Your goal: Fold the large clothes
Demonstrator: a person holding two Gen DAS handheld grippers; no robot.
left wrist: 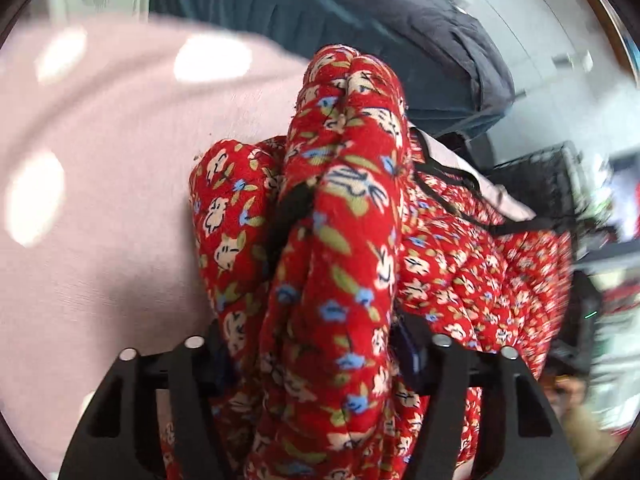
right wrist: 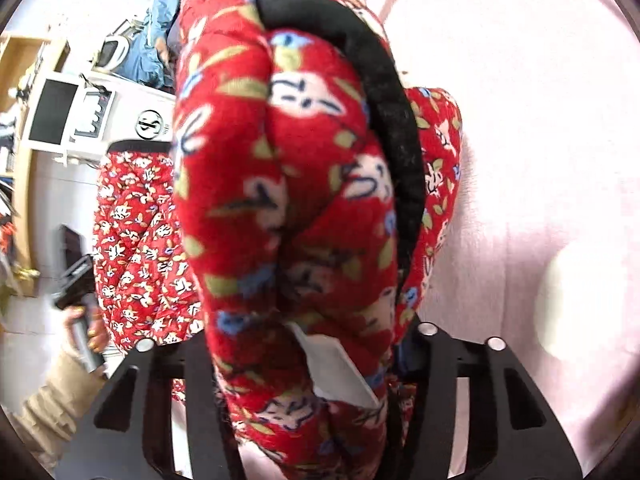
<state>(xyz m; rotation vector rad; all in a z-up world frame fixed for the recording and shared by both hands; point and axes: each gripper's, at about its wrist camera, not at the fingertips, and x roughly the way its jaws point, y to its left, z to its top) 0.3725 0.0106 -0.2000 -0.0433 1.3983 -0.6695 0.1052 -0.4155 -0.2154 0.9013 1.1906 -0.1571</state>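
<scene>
A red quilted floral garment with black trim (left wrist: pixel 340 240) fills both views. My left gripper (left wrist: pixel 316 344) is shut on a thick bunch of it, held above the pink polka-dot sheet (left wrist: pixel 100 200); the rest hangs off to the right. My right gripper (right wrist: pixel 308 340) is shut on another padded fold of the garment (right wrist: pixel 280 200) with its black-edged rim and a white label (right wrist: pixel 340 372). The fingertips of both grippers are hidden in the cloth.
The pink sheet (right wrist: pixel 520 160) lies under the garment. A dark blue padded coat (left wrist: pixel 400 40) lies at the far side. A white appliance (right wrist: pixel 80 120) and wooden shelving (right wrist: pixel 24 120) stand at the left. The other hand and gripper handle (right wrist: pixel 80 288) show lower left.
</scene>
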